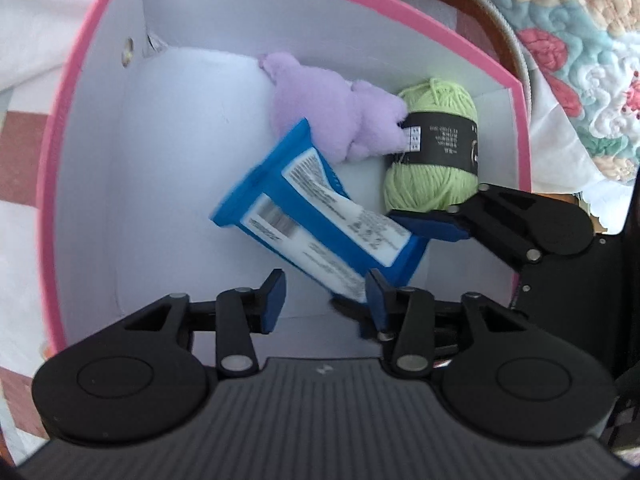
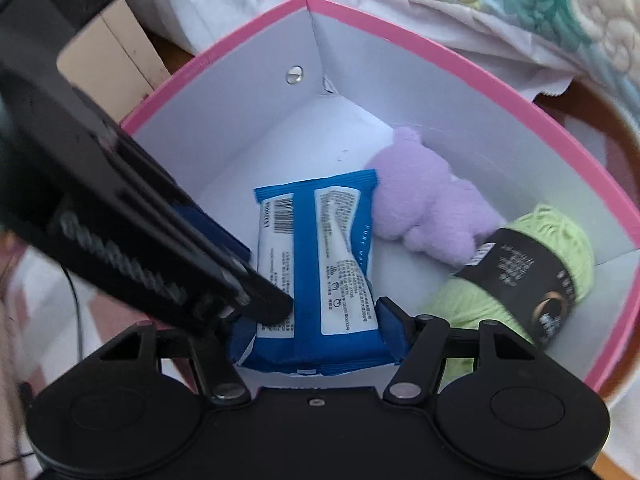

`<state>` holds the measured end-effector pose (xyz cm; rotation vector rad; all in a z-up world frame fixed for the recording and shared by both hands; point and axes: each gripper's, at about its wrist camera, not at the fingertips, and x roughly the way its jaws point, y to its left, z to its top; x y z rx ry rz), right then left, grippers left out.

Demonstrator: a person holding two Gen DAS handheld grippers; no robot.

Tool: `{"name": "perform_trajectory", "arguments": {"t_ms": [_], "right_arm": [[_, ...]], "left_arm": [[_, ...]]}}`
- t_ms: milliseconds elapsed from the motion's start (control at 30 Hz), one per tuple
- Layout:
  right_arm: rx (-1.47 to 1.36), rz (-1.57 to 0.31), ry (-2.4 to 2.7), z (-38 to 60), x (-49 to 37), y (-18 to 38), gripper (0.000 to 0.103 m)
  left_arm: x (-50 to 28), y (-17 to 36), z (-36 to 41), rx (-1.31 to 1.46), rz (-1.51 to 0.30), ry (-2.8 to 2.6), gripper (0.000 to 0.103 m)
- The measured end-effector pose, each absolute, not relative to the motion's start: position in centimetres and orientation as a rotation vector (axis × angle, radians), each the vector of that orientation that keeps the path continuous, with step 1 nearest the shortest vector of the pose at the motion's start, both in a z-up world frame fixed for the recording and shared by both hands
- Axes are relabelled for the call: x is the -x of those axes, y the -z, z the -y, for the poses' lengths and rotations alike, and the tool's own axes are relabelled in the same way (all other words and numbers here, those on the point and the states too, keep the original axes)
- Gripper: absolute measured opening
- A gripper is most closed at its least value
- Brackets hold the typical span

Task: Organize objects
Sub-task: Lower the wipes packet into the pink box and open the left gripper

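1. One pink-rimmed white box (image 2: 472, 76) holding three things: one blue wipes packet (image 2: 316, 264), one lilac plush toy (image 2: 428, 208), one green yarn ball (image 2: 560, 240) with a black band.
2. Right gripper (image 2: 316, 332) reaching down into the box, clamped on the near end of the packet, one blue pad on each side edge.
3. Left gripper (image 1: 326, 298) poised just behind the packet's near corner, fingers parted, grasping nothing; contact with the corner unclear through blur.
4. Packet tilted, label side up, far end beside the plush; plush ahead, touching the yarn to the right.
5. Beyond the box: a white cloth (image 2: 248, 4), a pastel quilted cover (image 1: 580, 36), a brown wooden surface (image 1: 486, 28) alongside.
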<state>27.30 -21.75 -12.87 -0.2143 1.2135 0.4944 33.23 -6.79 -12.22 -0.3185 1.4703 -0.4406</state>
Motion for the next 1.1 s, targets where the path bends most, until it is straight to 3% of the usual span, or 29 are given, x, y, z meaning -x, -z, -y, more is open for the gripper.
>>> {"name": "perform_trajectory", "arguments": {"t_ms": [67, 300, 567, 700, 800, 867, 1100], "right_arm": [[0.266, -1.191, -0.45, 21.7, -26.7, 12.6, 0.069], [0.258, -1.131, -0.324, 22.2, -24.9, 11.8, 0.072], [0.048, -1.106, -0.25, 25.7, -23.8, 10.9, 0.071], [-0.069, -1.154, -0.236, 27.5, -23.7, 10.4, 0.054], [-0.13, -1.194, -0.213, 27.5, -23.7, 10.5, 0.05], [-0.13, -1.211, -0.188, 27.0, -24.0, 10.5, 0.049], [-0.093, -1.162, -0.173, 25.9, -23.4, 10.6, 0.049]], "left_arm": [[-33.5, 11.9, 6.5, 0.304, -1.439, 0.433, 0.054], [-34.3, 11.6, 6.0, 0.206, -1.286, 0.359, 0.054], [-35.1, 13.5, 8.1, 0.16, -1.252, 0.367, 0.052], [-34.8, 14.0, 9.5, 0.119, -1.242, 0.353, 0.051], [-34.4, 14.1, 10.1, 0.106, -1.243, 0.363, 0.042], [-34.3, 14.4, 10.2, 0.118, -1.268, 0.384, 0.028], [-33.0, 15.1, 10.4, 0.167, -1.365, 0.433, 0.021]]}}
